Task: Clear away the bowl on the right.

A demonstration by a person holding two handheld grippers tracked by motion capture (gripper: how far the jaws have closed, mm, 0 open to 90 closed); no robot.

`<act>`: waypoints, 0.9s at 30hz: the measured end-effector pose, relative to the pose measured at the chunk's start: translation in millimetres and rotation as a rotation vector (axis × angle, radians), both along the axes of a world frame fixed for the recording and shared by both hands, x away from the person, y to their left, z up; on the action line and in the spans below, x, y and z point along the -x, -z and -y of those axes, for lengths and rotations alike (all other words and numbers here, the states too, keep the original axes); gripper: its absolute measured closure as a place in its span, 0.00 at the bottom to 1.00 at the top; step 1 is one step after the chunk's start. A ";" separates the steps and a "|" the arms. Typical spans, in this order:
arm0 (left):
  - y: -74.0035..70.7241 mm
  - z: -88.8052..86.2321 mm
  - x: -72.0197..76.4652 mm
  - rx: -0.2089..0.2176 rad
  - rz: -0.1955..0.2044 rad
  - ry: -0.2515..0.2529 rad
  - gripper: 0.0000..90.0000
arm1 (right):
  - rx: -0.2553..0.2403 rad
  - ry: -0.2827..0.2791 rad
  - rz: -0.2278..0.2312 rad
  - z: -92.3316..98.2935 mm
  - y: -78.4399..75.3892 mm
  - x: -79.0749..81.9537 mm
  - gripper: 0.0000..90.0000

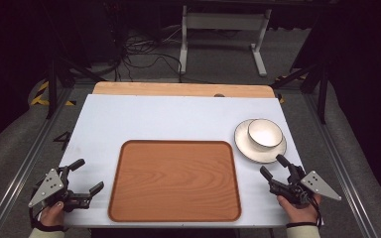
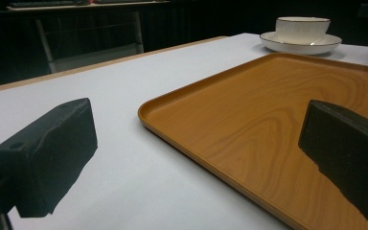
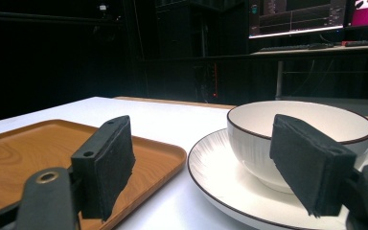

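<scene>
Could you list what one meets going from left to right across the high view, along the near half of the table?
left gripper → wooden tray → white bowl on its saucer → right gripper

Wooden tray (image 1: 174, 181) on white table (image 1: 144, 116); monitor (image 3: 299, 14) beyond.

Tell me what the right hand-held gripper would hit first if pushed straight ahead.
Probably the plate, then the bowl on it; the right hand-held gripper, open, points right at them.
</scene>
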State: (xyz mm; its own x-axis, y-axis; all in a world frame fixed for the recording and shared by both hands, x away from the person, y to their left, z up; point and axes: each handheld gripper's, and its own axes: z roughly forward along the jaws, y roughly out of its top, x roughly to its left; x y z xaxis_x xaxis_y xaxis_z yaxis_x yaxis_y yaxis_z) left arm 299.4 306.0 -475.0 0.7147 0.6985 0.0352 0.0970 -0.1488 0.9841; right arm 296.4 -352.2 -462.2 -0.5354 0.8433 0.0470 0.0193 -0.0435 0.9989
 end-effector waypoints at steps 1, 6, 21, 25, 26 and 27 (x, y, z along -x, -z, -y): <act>0.1 0.1 0.0 0.001 0.005 -0.002 0.00 | -0.004 0.000 -0.003 0.2 0.0 0.1 0.26; 0.2 0.0 0.3 0.003 0.005 -0.002 0.00 | -0.012 0.005 -0.004 0.7 0.0 0.0 0.25; 0.2 -0.3 0.4 0.004 0.008 -0.002 0.00 | -0.011 0.001 -0.009 1.1 -0.3 -0.3 0.25; 0.2 -0.2 0.4 0.005 0.006 -0.001 0.00 | -0.005 0.010 -0.018 -0.3 -1.5 -1.8 0.29; 0.2 -0.3 0.3 0.004 0.007 -0.001 0.00 | -0.001 0.012 -0.012 -0.6 -2.1 -2.1 0.30; 0.2 -0.3 0.5 0.004 0.008 -0.003 0.00 | 0.002 0.017 -0.011 -1.5 -3.5 -2.1 0.31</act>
State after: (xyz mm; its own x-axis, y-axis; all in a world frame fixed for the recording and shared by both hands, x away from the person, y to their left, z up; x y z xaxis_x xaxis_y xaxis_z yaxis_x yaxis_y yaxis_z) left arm 298.9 306.3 -475.2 0.7123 0.7009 0.0379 0.0896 -0.1443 0.9855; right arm 298.5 -350.8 -458.6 -0.5203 0.8525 0.0510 0.0291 -0.0419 0.9987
